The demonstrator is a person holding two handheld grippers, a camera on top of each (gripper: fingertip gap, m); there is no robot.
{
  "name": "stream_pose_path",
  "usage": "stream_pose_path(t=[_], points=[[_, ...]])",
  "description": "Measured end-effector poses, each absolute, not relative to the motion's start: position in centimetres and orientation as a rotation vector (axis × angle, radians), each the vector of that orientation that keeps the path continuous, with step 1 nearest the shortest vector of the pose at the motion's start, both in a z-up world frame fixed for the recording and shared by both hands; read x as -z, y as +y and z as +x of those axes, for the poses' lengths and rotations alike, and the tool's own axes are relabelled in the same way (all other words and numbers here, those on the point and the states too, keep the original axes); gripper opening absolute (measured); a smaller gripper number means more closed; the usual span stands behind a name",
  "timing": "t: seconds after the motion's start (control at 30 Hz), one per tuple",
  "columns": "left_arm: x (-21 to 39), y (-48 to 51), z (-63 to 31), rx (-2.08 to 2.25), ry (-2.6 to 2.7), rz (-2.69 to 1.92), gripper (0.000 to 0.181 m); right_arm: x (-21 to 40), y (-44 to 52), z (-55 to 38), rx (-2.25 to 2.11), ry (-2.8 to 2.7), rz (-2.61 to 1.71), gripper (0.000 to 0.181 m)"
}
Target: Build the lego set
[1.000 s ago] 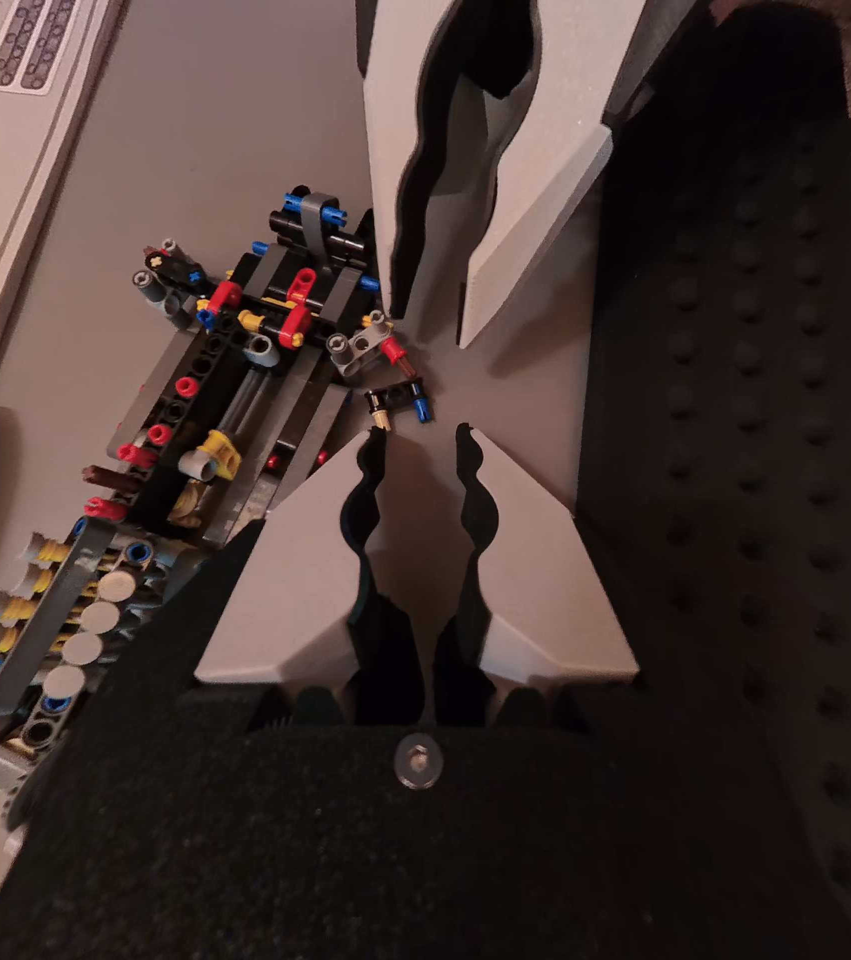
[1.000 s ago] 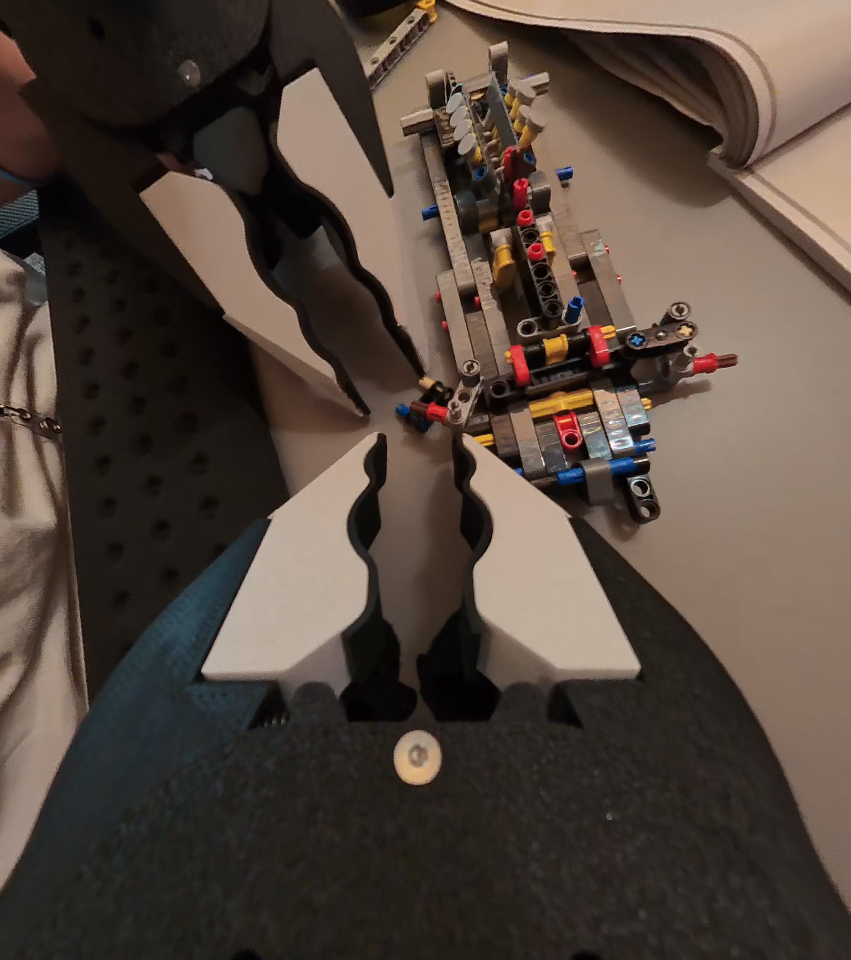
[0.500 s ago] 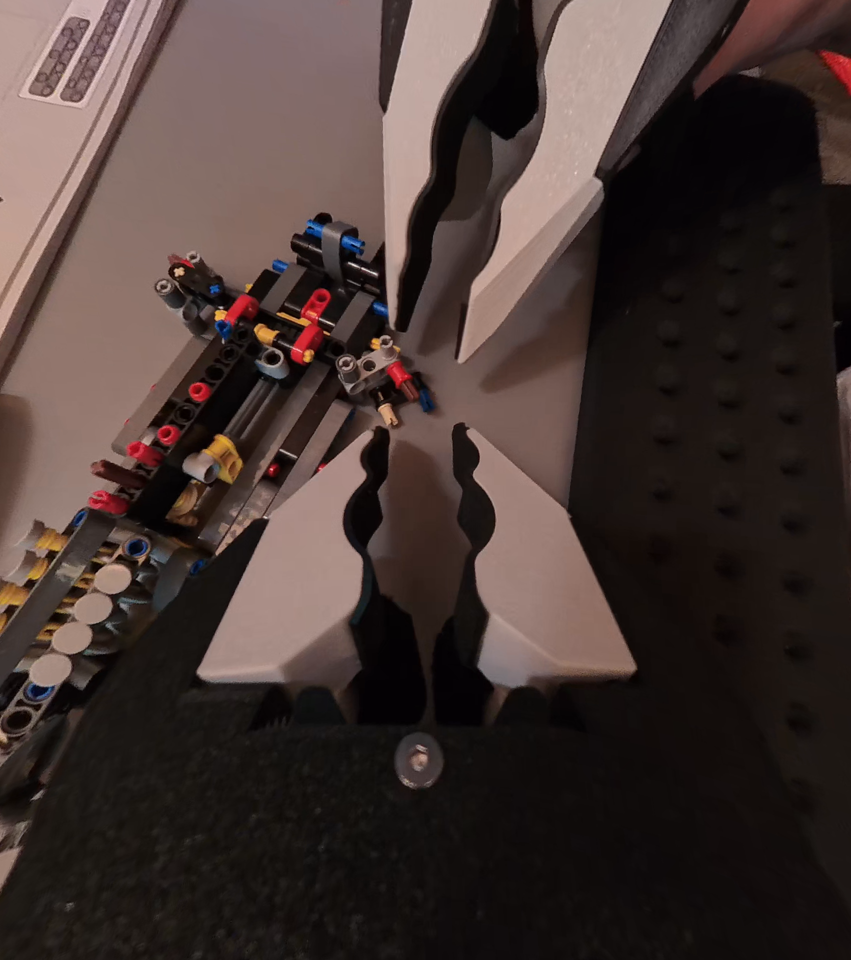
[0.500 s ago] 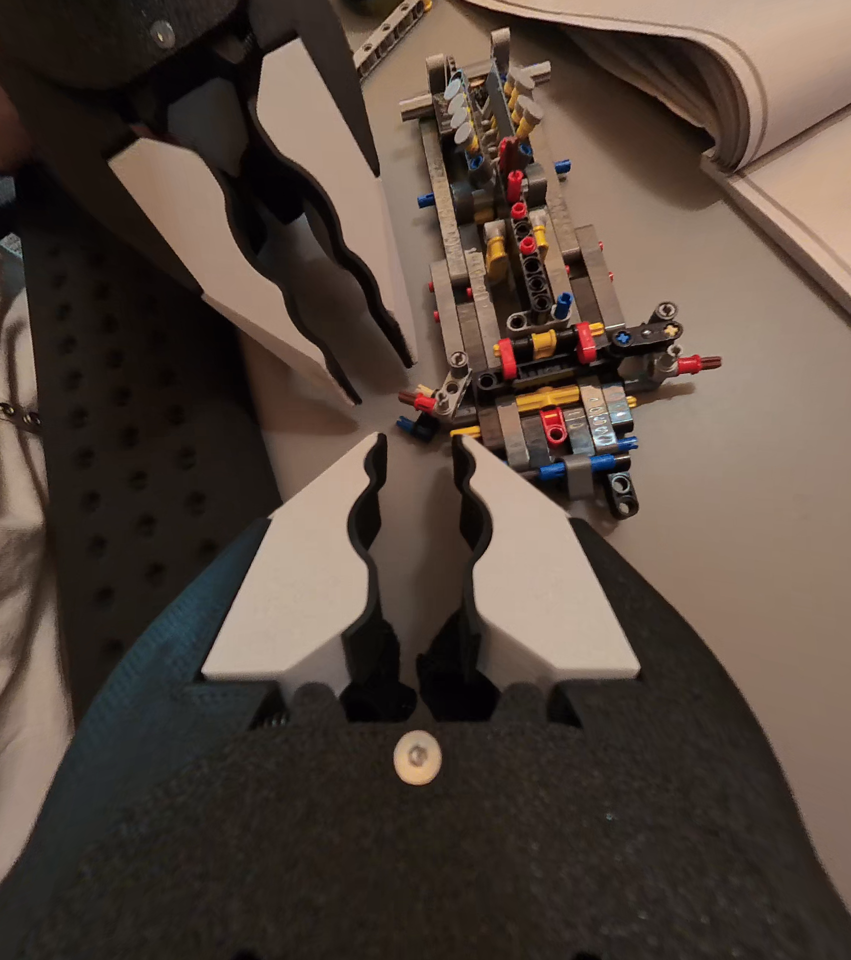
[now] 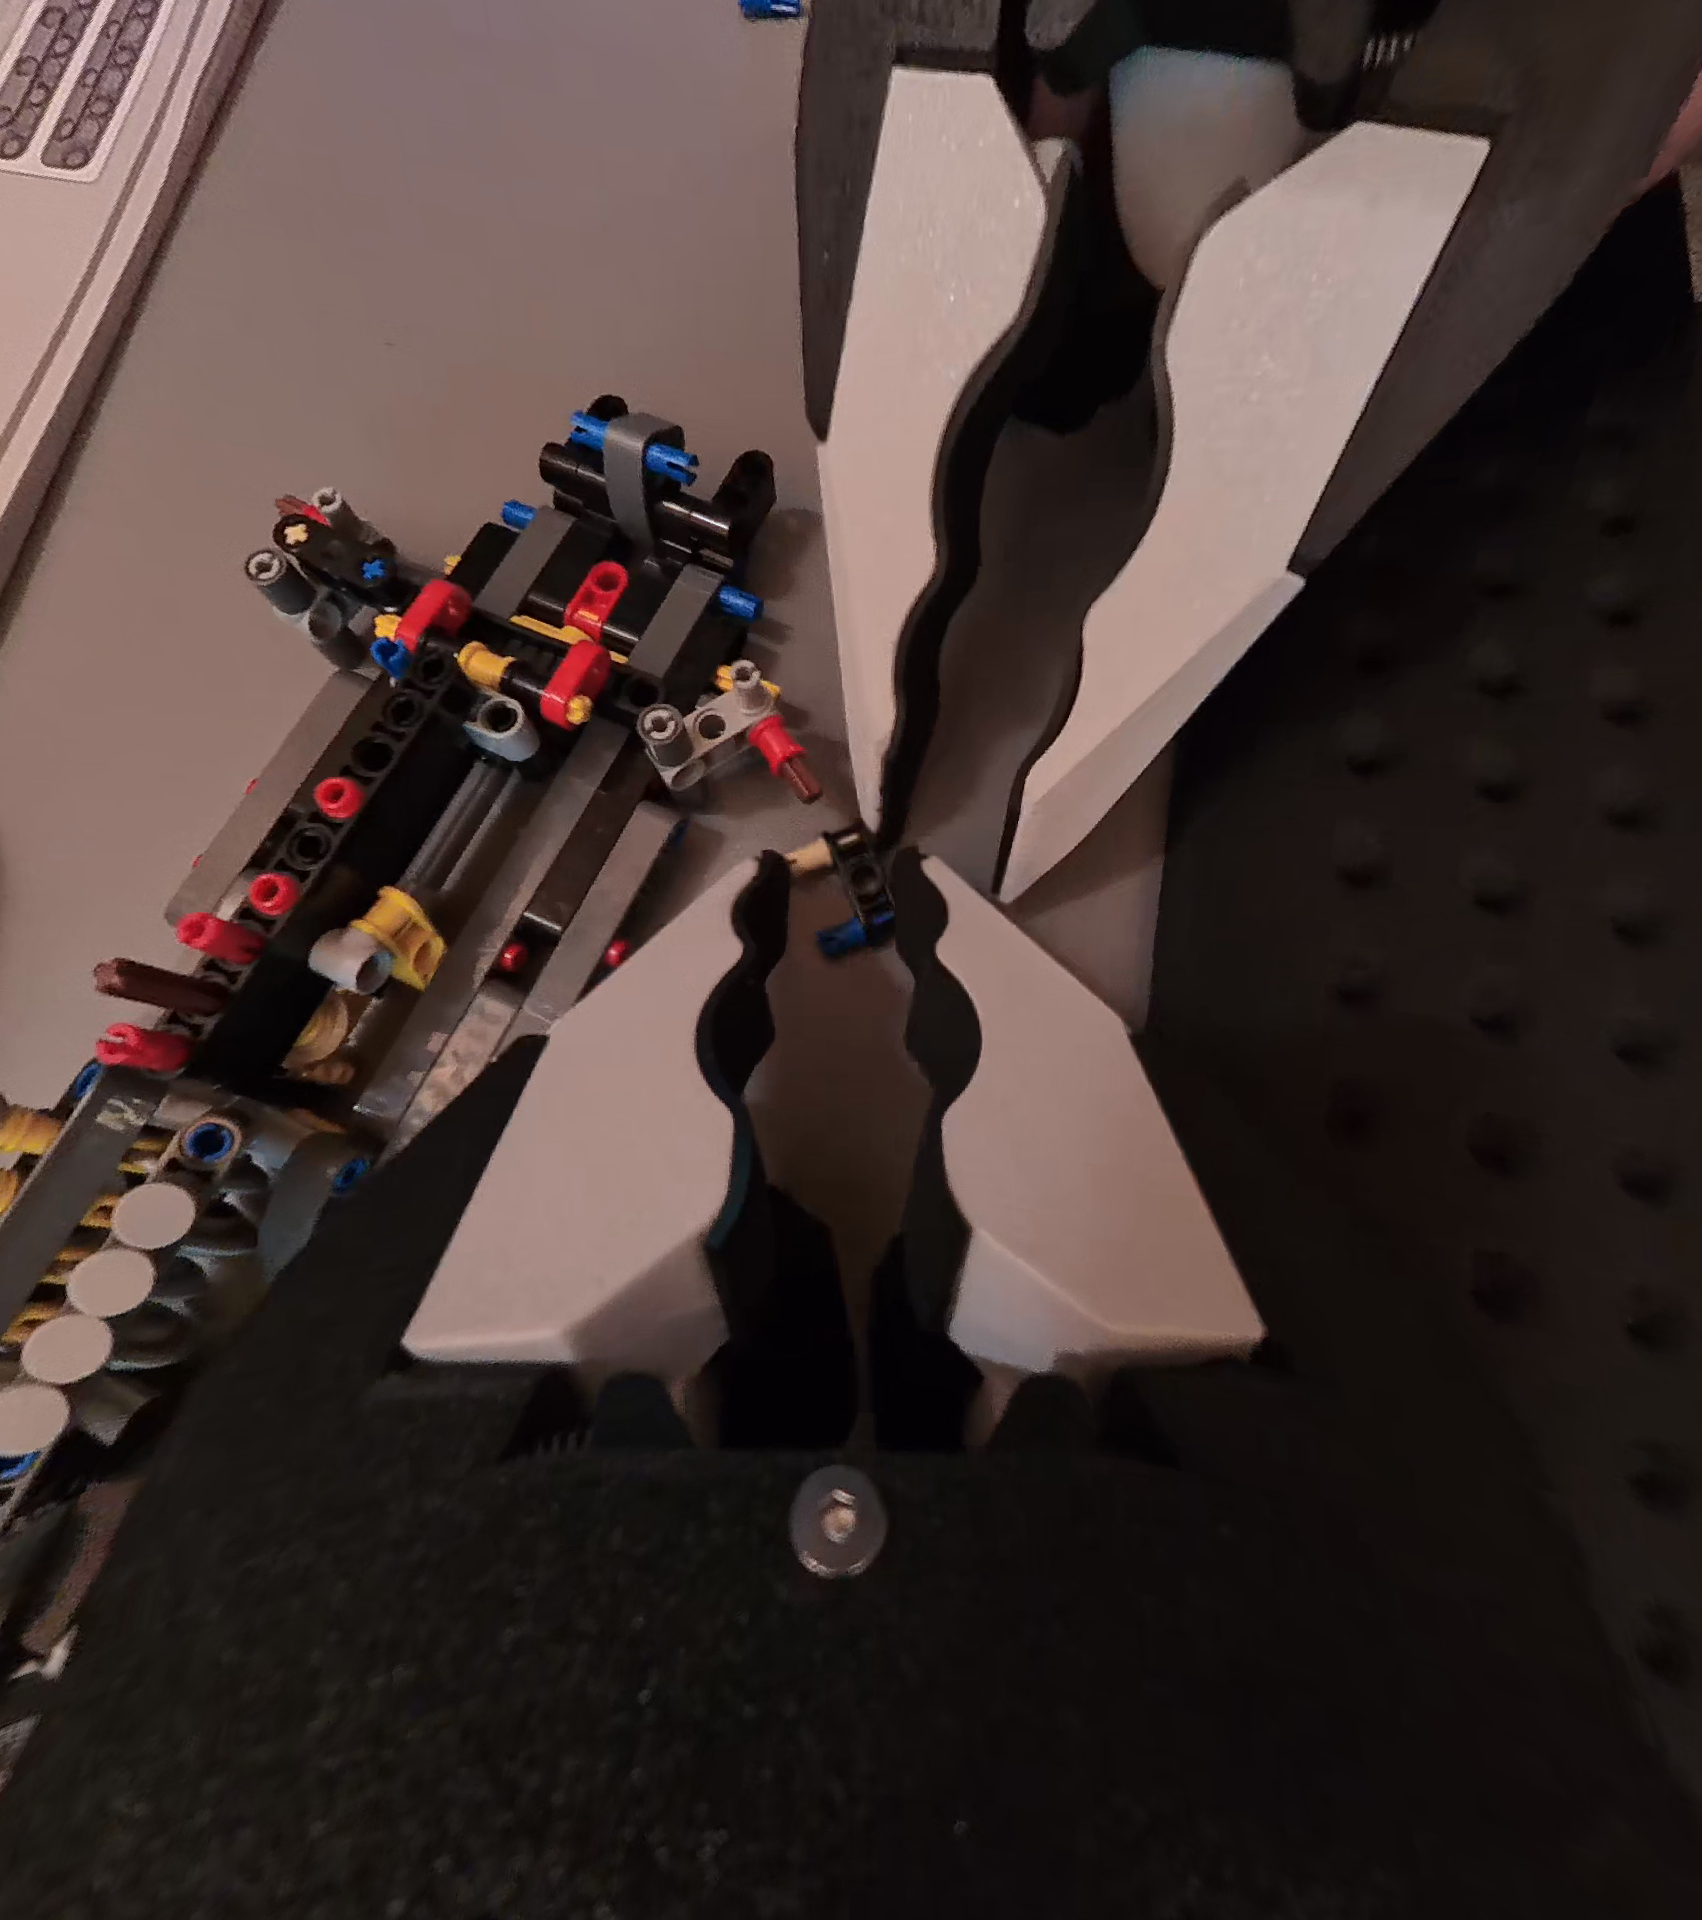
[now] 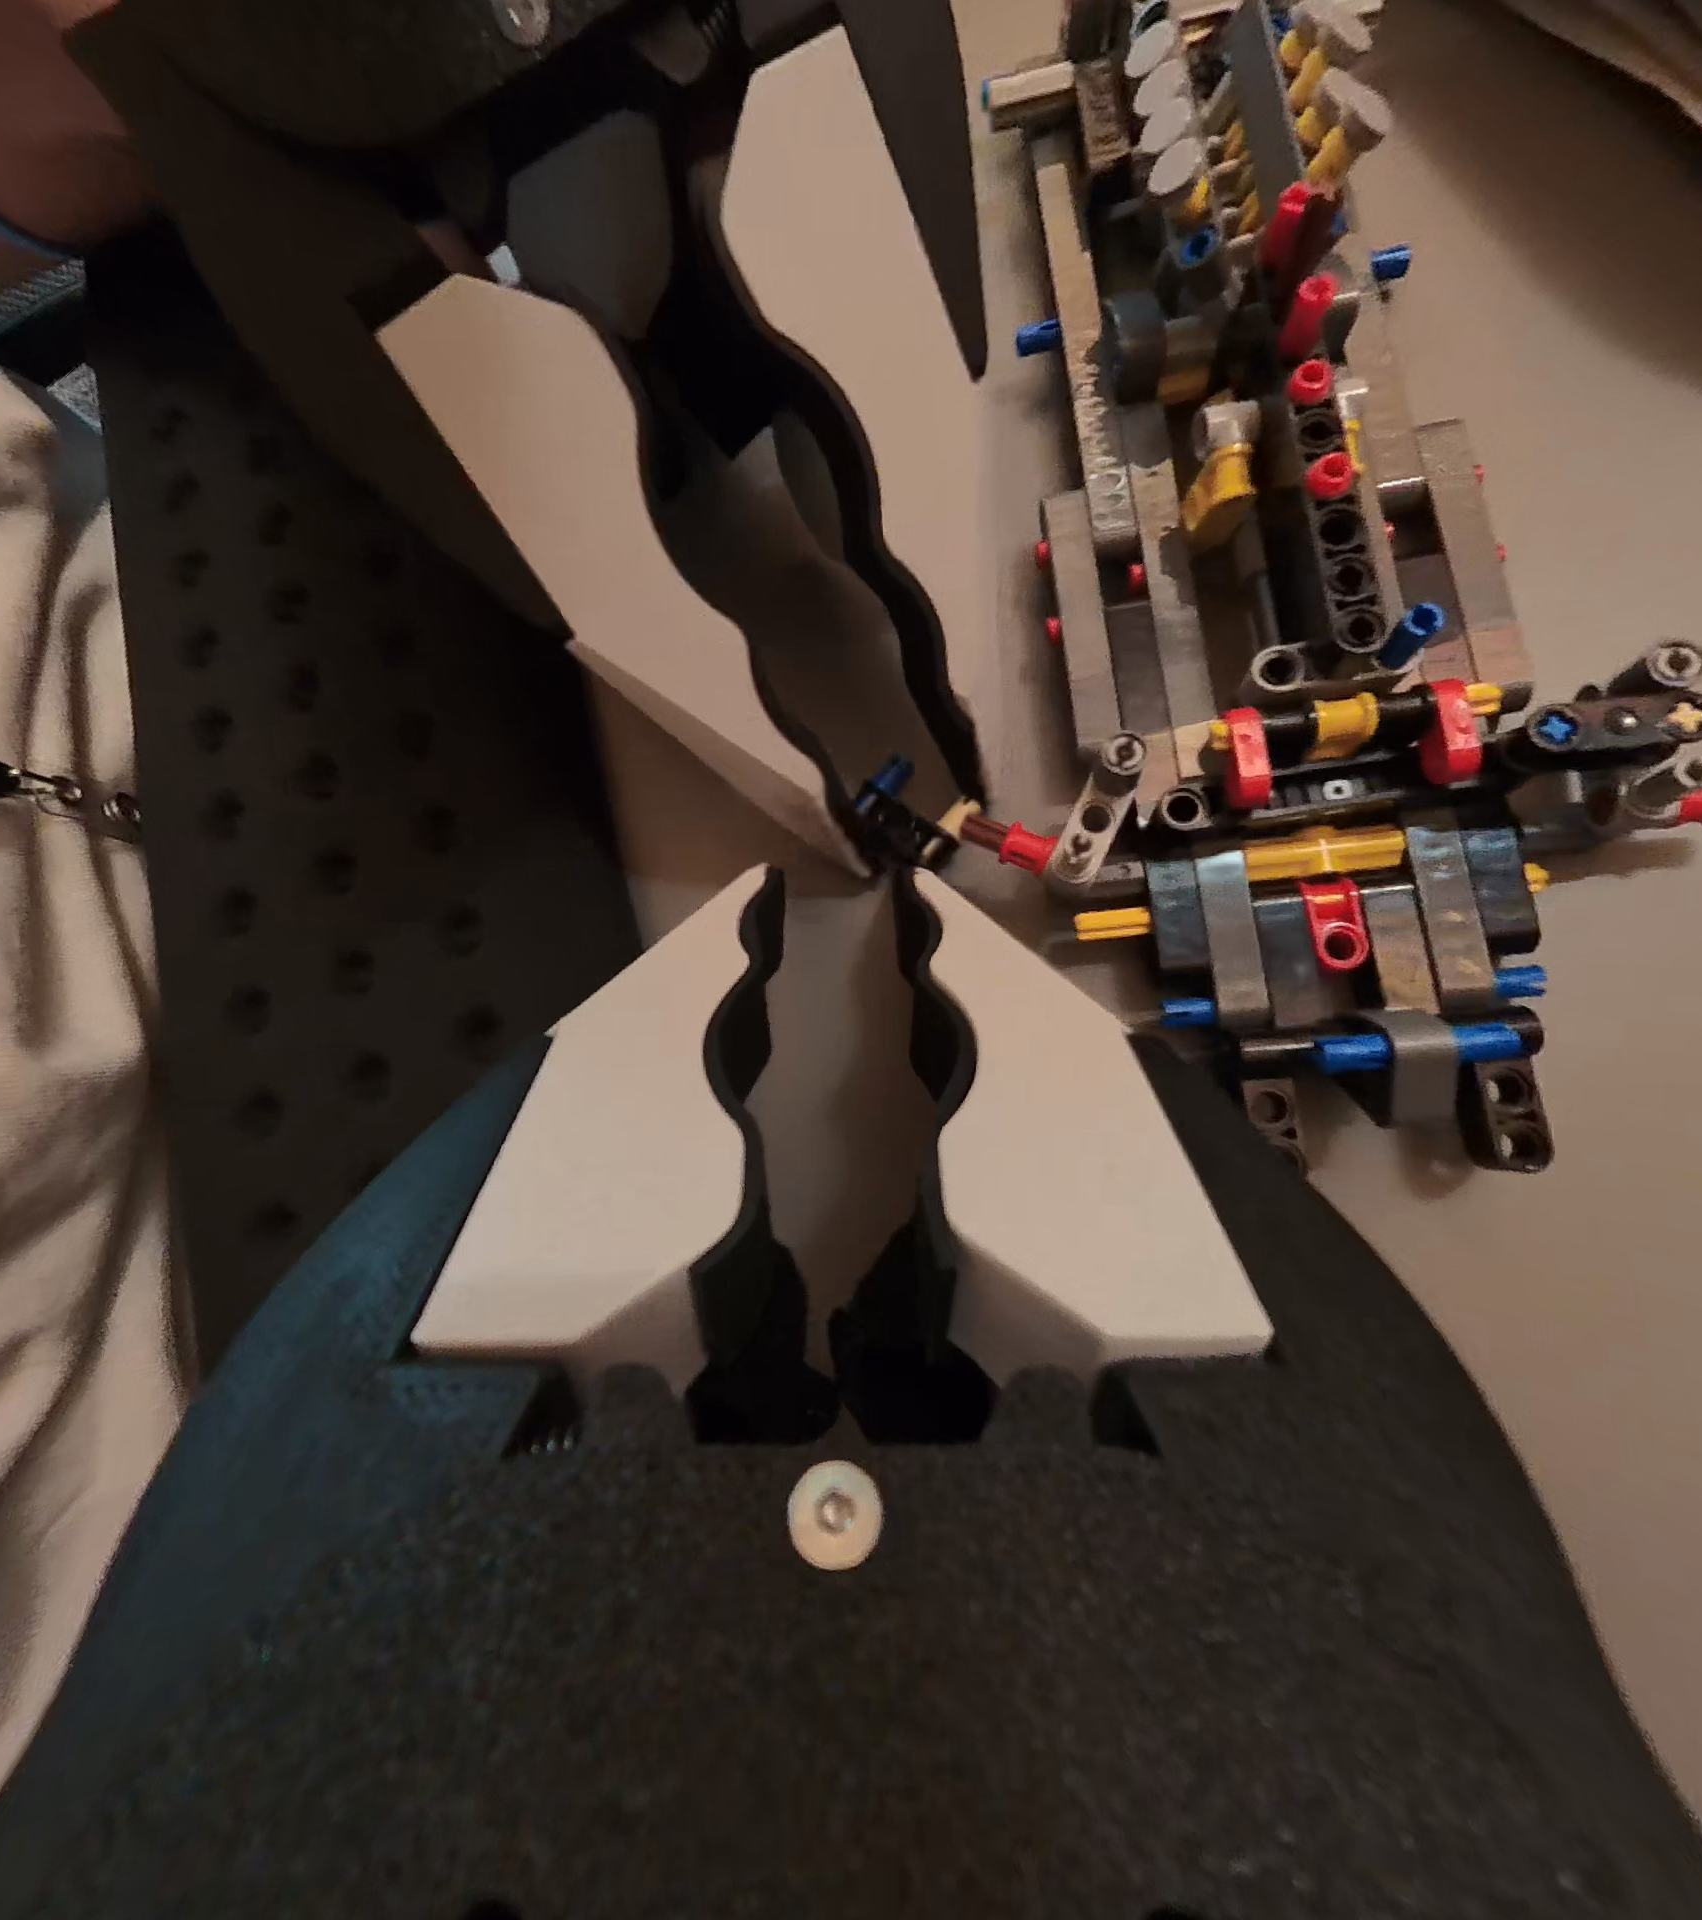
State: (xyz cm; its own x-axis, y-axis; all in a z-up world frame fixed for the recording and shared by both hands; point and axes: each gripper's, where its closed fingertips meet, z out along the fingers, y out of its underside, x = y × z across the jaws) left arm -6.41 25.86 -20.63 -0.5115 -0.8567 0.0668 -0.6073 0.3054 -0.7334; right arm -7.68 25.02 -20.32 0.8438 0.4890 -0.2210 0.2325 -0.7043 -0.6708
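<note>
Your left hand-held gripper has closed in around the small black connector beside the model; fingers apart, like the right hand-held gripper. Pickup looks imminent.

The long grey-and-black lego chassis lies on the beige counter, left of the left gripper. The small black connector piece with blue pin sits between the 2 meeting gripper tips, just beside the chassis's stub axle. The right gripper faces the left one, with the black perforated mat alongside both and an open instruction booklet beyond the chassis.
</note>
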Motion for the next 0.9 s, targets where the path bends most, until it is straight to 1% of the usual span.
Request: stream_pose_path(t=[0.17, 0.27, 0.33, 0.47, 0.53, 0.63, 0.67, 0.83, 0.9], points=[[20.7, 26.0, -7.1, 0.997, 2.278, -1.247, 0.017, 20.2, 24.8, -6.9, -0.488, -0.517, -2.373, 0.021], [20.5, 26.3, -7.2, 1.000, 2.264, -1.251, 0.017, 19.1, 25.1, -6.5, -0.447, -0.493, -2.329, 0.021], [19.5, 26.0, -7.2, 1.129, 2.219, -1.303, 0.017, 18.0, 25.3, -6.8, -0.378, -0.531, -2.271, 0.021], [16.1, 25.9, -6.5, 1.581, 2.022, -1.591, 0.017, 16.5, 25.4, -7.3, -0.223, -0.603, -2.243, 0.024], [15.0, 25.5, -6.8, 1.779, 2.007, -1.705, 0.016, 16.0, 25.3, -7.2, -0.095, -0.711, -2.243, 0.026], [14.5, 25.1, -7.2, 1.940, 2.034, -1.815, 0.016, 14.7, 25.4, -6.8, 0.086, -0.863, -2.209, 0.023], [14.3, 24.9, -7.5, 1.992, 2.060, -1.835, 0.016, 14.3, 25.4, -7.0, 0.098, -0.913, -2.189, 0.019], [13.2, 23.7, -8.7, 2.190, 2.179, -1.875, 0.015, 13.5, 25.0, -9.1, -0.046, -1.106, -2.135, 0.017], [13.2, 23.4, -9.2, 2.189, 2.238, -1.857, 0.015, 13.9, 24.6, -9.3, -0.095, -1.174, -2.146, 0.008]])
